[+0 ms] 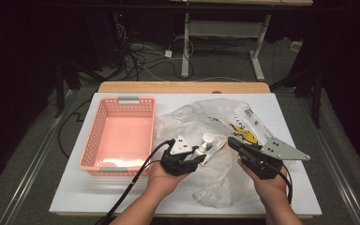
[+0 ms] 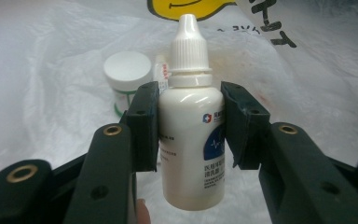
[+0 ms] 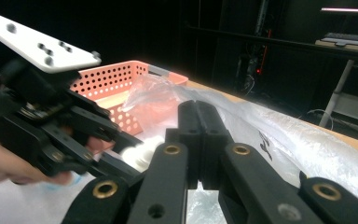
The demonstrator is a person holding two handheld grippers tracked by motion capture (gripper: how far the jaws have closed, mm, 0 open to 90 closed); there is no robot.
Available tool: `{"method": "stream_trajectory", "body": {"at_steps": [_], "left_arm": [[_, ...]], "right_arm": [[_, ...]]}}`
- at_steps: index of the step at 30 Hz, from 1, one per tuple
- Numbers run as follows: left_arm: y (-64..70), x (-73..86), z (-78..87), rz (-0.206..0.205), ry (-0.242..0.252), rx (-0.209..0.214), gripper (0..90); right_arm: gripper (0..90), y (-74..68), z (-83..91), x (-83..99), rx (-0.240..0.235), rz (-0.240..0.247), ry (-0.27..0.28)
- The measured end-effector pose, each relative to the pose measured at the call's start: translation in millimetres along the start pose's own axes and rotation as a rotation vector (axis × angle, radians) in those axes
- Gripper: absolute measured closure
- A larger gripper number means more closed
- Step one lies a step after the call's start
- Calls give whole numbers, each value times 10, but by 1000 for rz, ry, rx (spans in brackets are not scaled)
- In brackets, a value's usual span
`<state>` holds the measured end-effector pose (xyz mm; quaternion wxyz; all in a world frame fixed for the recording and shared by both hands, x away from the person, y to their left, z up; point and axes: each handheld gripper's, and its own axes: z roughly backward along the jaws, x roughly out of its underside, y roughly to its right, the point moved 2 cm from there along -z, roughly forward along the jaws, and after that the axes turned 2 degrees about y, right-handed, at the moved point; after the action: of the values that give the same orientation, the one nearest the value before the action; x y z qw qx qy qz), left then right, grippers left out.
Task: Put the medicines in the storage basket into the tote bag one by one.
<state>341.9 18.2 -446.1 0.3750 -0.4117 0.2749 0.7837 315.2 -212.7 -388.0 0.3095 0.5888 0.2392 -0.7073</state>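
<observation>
Item: small white dropper bottle [image 2: 191, 135], sitting between the pads of the left hand-held gripper [image 2: 191, 123], above the plastic bag [image 1: 215, 178] near the middle of the counter [image 1: 70, 197]. Both pads are pressing on the upper body just under the shoulder, so this hand-held gripper is closing on the bottle and holding it.

Handling, as a judgement: light, rigid plastic with a glossy, probably slippery wall and a printed label; not fragile, but a round body may be rolling in a flat-pad grip. The best hold is across the body where the pads are sitting now, clear of the tapering ribbed cap.

Orientation: in the left gripper view the long axis is running along the jaws, cap and nozzle pointing away from the hand toward the far side, base toward the palm.

Nearby: a round white-lidded jar [image 2: 127, 77] is lying on the bag just left of and beyond the bottle; a tube-like pack [image 1: 214, 151] is lying just right of the left hand-held gripper in the high view.

Right hand-held gripper [image 3: 199, 140]: jaws are meeting flat together, with clear film around them; whether any film is caught between them cannot be told.

Further out: pink perforated basket [image 1: 93, 140] is standing at the left, with nothing lying in it
</observation>
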Motion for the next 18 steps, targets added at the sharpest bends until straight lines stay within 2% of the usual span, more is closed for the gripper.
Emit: {"method": "stream_trajectory", "body": {"at_steps": [10,11,16,18], "left_arm": [[31,-64,-529,-1,-15,14,578],[45,-67,-595,9,-12,17,578],[63,-92,-792,-13,-28,4,577],[65,-96,-842,-5,-31,4,577]], "right_arm": [[900,17,11,-3,3,0,5],[900,21,10,-1,3,3,7],[900,32,19,2,6,0,5],[900,35,21,3,5,0,5]]}}
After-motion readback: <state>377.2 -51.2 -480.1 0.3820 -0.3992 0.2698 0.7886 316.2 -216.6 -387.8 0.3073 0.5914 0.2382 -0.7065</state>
